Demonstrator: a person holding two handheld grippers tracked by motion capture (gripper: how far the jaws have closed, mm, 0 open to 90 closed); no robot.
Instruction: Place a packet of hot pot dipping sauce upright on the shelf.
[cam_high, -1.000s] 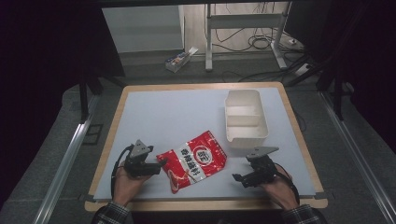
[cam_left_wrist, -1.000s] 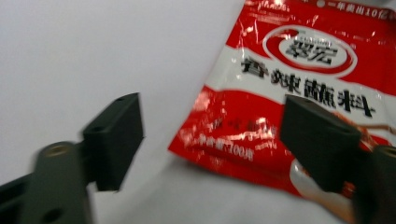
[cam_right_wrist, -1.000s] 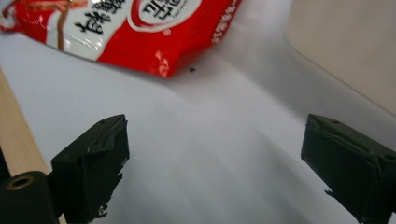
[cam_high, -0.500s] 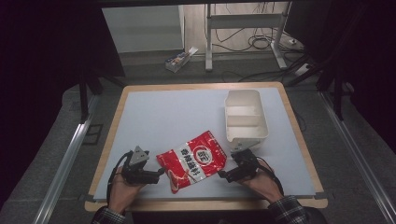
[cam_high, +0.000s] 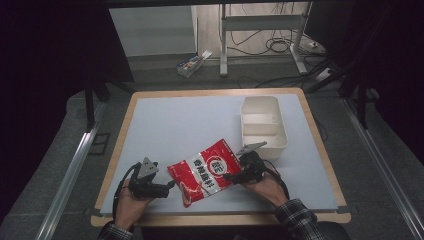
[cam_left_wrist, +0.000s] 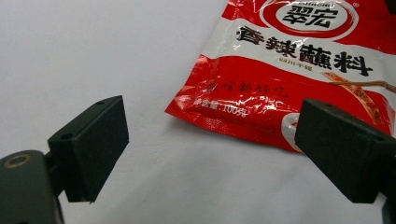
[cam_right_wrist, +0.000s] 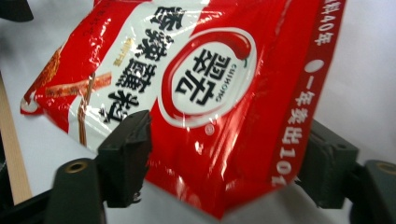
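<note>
Pale grey matting covers a wooden table (cam_high: 320, 150) in a dim room, cables on the floor beyond it. Near the front edge lies a shiny red and white sauce packet (cam_high: 207, 170), printed with Chinese characters, its far end tipped up off the mat. The right gripper (cam_high: 235, 176) has that raised end between its jaws; in the right gripper view the packet (cam_right_wrist: 205, 93) stands between the two black jaws, which sit wide at either side and do not yet press it, so the gripper is unclenched. The left gripper (cam_high: 167, 186) rests just beside the packet's near corner, jaws spread apart and holding nothing; in its own view the packet (cam_left_wrist: 299, 70) lies ahead on the mat. Behind the right hand stands a white divided container (cam_high: 262, 125), open-topped, its compartments bare. By my reading, the step in hand is taking hold of the packet. Next the right jaws need to close firmly on the slippery film before any lift toward the container.
</note>
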